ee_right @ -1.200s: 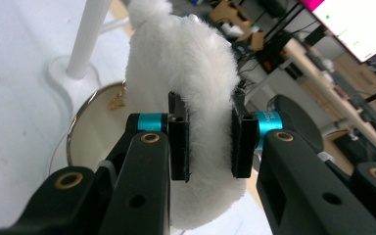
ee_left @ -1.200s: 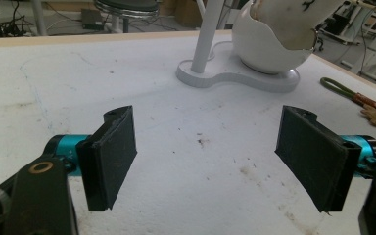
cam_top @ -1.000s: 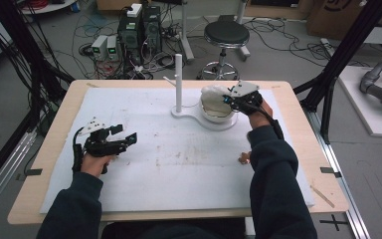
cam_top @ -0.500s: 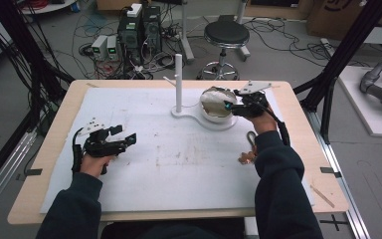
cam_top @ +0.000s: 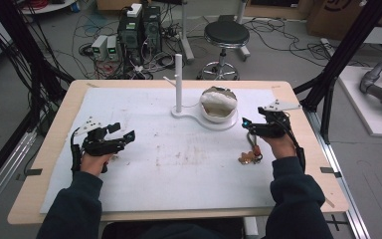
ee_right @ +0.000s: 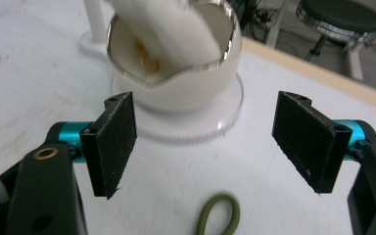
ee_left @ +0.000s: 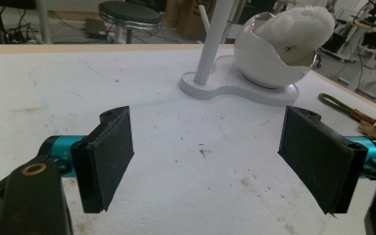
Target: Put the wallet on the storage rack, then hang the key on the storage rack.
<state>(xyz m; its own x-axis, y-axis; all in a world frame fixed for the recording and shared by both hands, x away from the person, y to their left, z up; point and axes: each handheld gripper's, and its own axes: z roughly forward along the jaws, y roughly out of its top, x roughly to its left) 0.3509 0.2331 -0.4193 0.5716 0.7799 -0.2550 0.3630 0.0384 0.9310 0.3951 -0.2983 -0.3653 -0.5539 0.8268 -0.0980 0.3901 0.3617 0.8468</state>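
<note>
Right gripper [cam_top: 246, 125]: near right edge of bench [cam_top: 45, 144], just right of egg-shaped cup [cam_top: 219, 104], pointing left toward it. Jaws wide apart, having just been opening, nothing between them, pads touching nothing. Held in right hand [cam_top: 278, 144], forearm in dark sleeve rising from near edge, wrist roughly straight.

Left gripper [cam_top: 129, 135]: near left edge of bench, pointing right across white mat [cam_top: 179, 174]. Jaws wide apart, empty. Held low over mat in left hand [cam_top: 92, 162], forearm entering from near edge.

Egg-shaped cup: white, open-topped with jagged rim, stuffed with white cloth [cam_top: 218, 99]; seated on white stand [cam_top: 199, 117] toward far edge, right of centre. Upright white post [cam_top: 178, 82] on same stand, left of cup.

Key strap [cam_top: 252, 149]: olive loop with brown and brass end, flat on mat, just beside right hand on its near-left, well apart from cup.

High view: both hands, whole bench, strap full length.

Left gripper view: cup [ee_left: 274, 63] and post [ee_left: 213, 44] side-on beyond open jaws; strap [ee_left: 355, 115] at far right.

Right gripper view: cup [ee_right: 176, 88] close, something yellowish inside under cloth [ee_right: 161, 29]; end of strap loop [ee_right: 219, 215] on mat below jaws.
</note>
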